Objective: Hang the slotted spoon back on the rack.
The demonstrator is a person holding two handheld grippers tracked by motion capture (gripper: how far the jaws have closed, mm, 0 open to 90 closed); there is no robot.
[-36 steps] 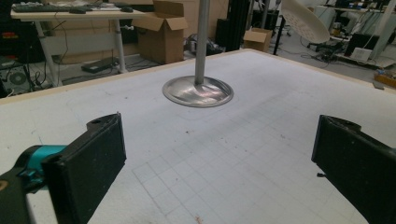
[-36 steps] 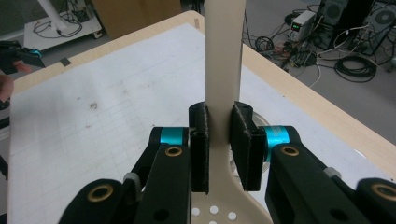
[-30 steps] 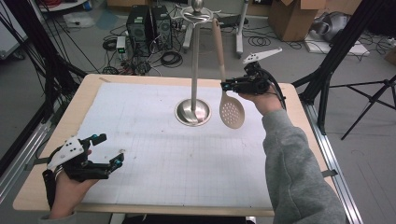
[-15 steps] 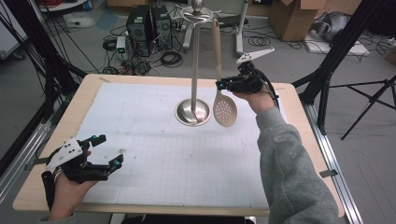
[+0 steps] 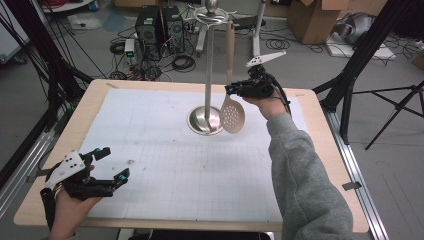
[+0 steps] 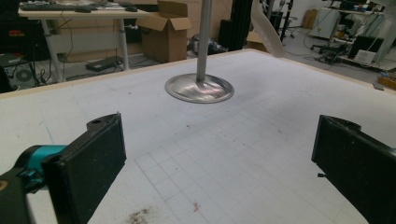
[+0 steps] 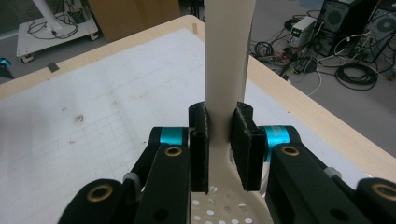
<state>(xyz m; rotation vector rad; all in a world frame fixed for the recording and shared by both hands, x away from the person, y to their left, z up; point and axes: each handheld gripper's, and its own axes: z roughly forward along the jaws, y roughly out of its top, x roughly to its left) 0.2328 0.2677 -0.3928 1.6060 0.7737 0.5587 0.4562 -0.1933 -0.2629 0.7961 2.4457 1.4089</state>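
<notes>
Two hand-held grippers are at work over one broad wooden worktop (image 5: 320, 150) covered by a white gridded mat (image 5: 165, 150), with cables, computer towers and cardboard boxes on the grey floor beyond.

Next in size, the tall polished steel utensil stand (image 5: 208, 65) rises from its round base near the far middle of the mat, with hooks at its crown. Hanging just beside the pole is the cream plastic slotted spoon (image 5: 232, 112): its long axis runs almost upright, handle up towards the hooks, perforated bowl down by the base and clear of the mat, as far as I can tell.

The right hand-held gripper (image 5: 239, 90) reaches in from the spoon's right and is clenched on the handle just above the bowl; in the right gripper view the two black pads (image 7: 201, 140) press either side of the handle (image 7: 229, 56). Whether the top sits on a hook is hard to tell; I judge the coming move turns on that upright travel.

The left hand-held gripper (image 5: 114, 162) rests well apart at the near left corner, jaws spread wide on nothing.
</notes>
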